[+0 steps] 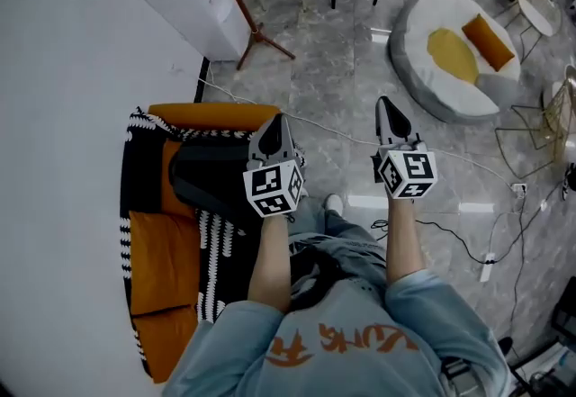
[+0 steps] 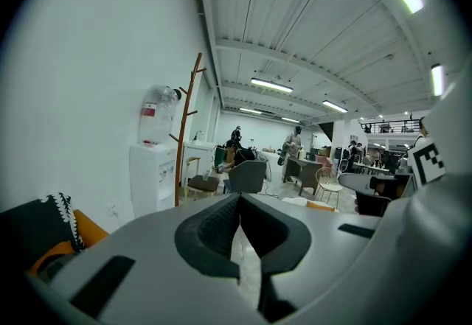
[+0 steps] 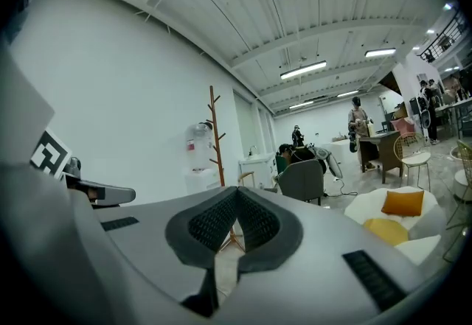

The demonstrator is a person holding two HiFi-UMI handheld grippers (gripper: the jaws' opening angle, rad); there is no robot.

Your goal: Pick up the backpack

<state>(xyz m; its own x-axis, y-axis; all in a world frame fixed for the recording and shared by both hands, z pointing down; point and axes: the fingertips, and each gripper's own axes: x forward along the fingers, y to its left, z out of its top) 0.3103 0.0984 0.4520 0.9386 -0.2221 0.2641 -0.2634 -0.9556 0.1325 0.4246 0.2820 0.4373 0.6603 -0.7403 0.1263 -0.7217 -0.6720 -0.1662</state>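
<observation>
Marble floor [image 1: 450, 233] lies underfoot, where the left gripper [image 1: 278, 121] and right gripper [image 1: 383, 103] are held out level, fingers [image 2: 215, 226] pressed together on nothing, probably ahead of reaching for the dark backpack [image 1: 202, 177] on the orange sofa [image 1: 162, 251] beside the wall [image 1: 63, 161], its straps hidden behind the left gripper.

fingers [image 3: 214, 223] together, empty, coat stand [image 3: 214, 135], water dispenser [image 3: 199, 170]

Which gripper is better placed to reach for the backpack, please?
Left. The left gripper hangs by the dark backpack on the orange seat; the right gripper is over the floor, farther off. Both are shut, so it must open first.
</observation>
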